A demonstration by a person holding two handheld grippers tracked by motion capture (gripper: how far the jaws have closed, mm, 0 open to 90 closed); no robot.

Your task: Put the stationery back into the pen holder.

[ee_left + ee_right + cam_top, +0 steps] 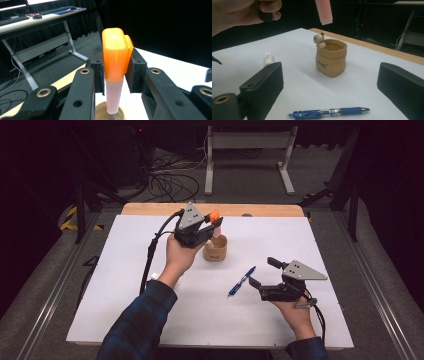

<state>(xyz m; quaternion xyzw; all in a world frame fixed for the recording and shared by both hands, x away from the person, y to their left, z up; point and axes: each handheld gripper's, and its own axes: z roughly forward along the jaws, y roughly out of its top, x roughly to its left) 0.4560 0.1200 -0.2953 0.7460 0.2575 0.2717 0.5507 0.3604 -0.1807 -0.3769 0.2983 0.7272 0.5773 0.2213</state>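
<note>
An orange-capped marker (115, 62) with a pale pink barrel is held upright, cap up, in my left gripper (212, 222), whose jaws are shut on the cap. Its lower end hangs just over the mouth of a small tan sack-shaped cup (215, 248) with a little bear figure on its rim (320, 39). In the right gripper view the pink barrel (323, 11) floats above the cup (331, 57). A blue pen (242, 281) lies on the white sheet. My right gripper (261, 271) stands open just right of the pen (329, 112), nothing between its jaws.
The white sheet (150, 310) covers a wooden table whose far edge (150, 209) shows at the back. A small white tube (268, 58) lies left of the cup, by the left forearm. Cables (170, 182) and a metal stand (247, 142) sit on the floor beyond.
</note>
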